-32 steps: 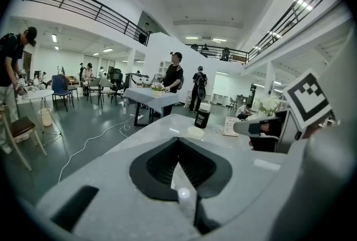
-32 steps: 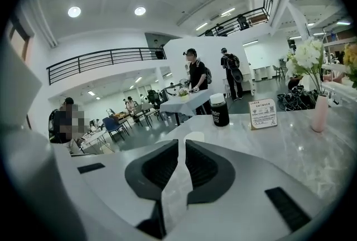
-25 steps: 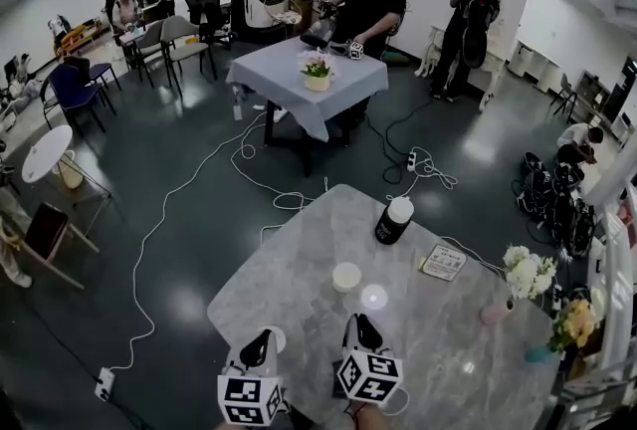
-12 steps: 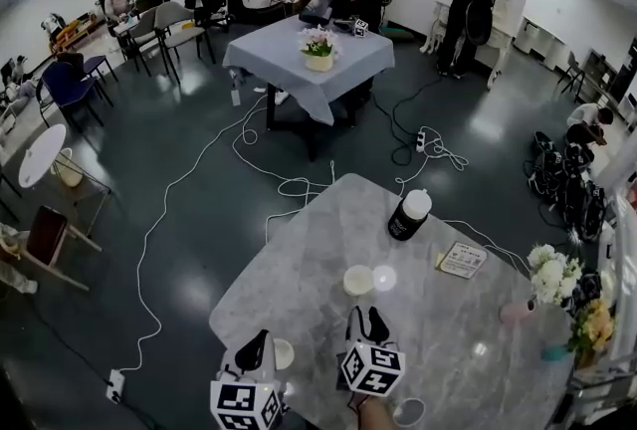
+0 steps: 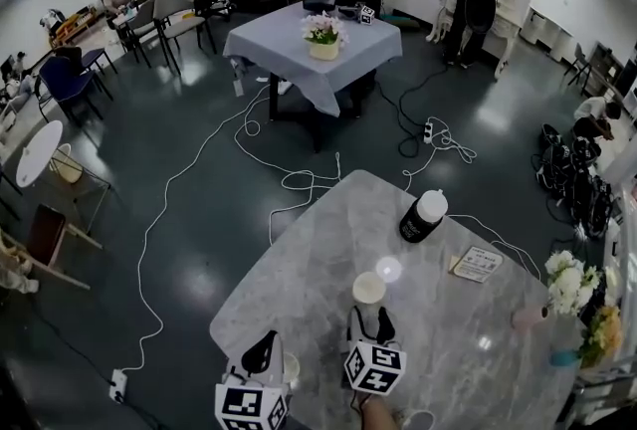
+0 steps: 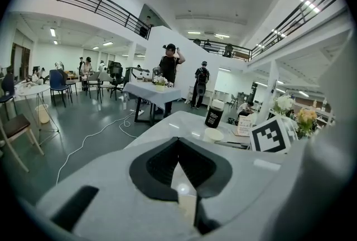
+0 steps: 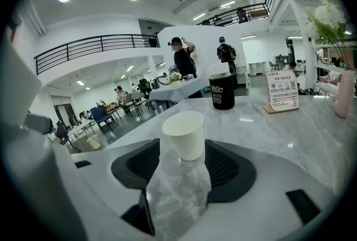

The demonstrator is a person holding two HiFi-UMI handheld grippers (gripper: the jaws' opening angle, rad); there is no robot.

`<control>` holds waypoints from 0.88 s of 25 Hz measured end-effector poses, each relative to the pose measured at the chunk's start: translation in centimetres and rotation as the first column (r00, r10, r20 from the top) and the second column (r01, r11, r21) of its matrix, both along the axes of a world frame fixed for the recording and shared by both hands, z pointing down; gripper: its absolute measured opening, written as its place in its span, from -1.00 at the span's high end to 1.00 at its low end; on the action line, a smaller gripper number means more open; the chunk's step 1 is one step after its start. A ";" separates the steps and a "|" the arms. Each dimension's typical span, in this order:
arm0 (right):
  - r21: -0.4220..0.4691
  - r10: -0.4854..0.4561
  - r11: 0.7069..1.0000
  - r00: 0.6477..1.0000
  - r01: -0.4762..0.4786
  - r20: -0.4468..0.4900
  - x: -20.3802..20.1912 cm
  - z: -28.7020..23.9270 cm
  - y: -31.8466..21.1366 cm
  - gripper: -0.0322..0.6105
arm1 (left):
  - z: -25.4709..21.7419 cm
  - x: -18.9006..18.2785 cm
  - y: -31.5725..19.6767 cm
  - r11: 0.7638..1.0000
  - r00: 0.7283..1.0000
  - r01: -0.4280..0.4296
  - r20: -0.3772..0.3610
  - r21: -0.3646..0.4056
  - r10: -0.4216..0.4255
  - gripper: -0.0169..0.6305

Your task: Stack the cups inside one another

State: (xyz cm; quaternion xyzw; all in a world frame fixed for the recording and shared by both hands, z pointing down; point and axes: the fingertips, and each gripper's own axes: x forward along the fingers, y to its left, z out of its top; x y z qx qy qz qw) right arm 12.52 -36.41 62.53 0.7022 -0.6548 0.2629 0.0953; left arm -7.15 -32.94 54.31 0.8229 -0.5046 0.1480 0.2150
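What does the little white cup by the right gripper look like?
The cup is plain white and looks like paper. It is wider at its open top than at its base. It stands upright on the grey marbled table, mouth up, between the tips of the right gripper's fingers. Those fingers have just been opening and do not seem to press on it. Only the table touches it, as far as can be seen.

Print on the black bottle (image 7: 222, 91) and card (image 7: 281, 91) is unreadable.
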 end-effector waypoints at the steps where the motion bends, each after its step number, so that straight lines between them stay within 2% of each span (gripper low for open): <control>1: -0.001 -0.002 1.000 1.000 0.002 -0.008 0.1 0.3 -0.3 0.23 | 0.3 0.0 -0.2 1.000 1.000 -0.004 0.003 -0.003 0.004 0.95; 8: 0.001 -0.012 1.000 0.998 0.012 -0.063 0.3 1.7 -2.4 0.15 | 1.3 -0.1 -1.2 1.000 1.000 -0.020 0.015 -0.015 0.020 0.95; 14: 0.007 -0.031 0.999 0.997 0.031 -0.074 0.4 2.2 -3.7 0.12 | 2.0 -0.4 -1.6 0.999 1.000 -0.020 0.023 -0.027 0.021 0.95; 22: 0.030 0.002 1.000 0.996 0.001 -0.093 0.8 2.0 -4.5 0.13 | 2.1 -0.8 -1.7 0.999 1.000 -0.011 0.029 -0.030 0.012 0.95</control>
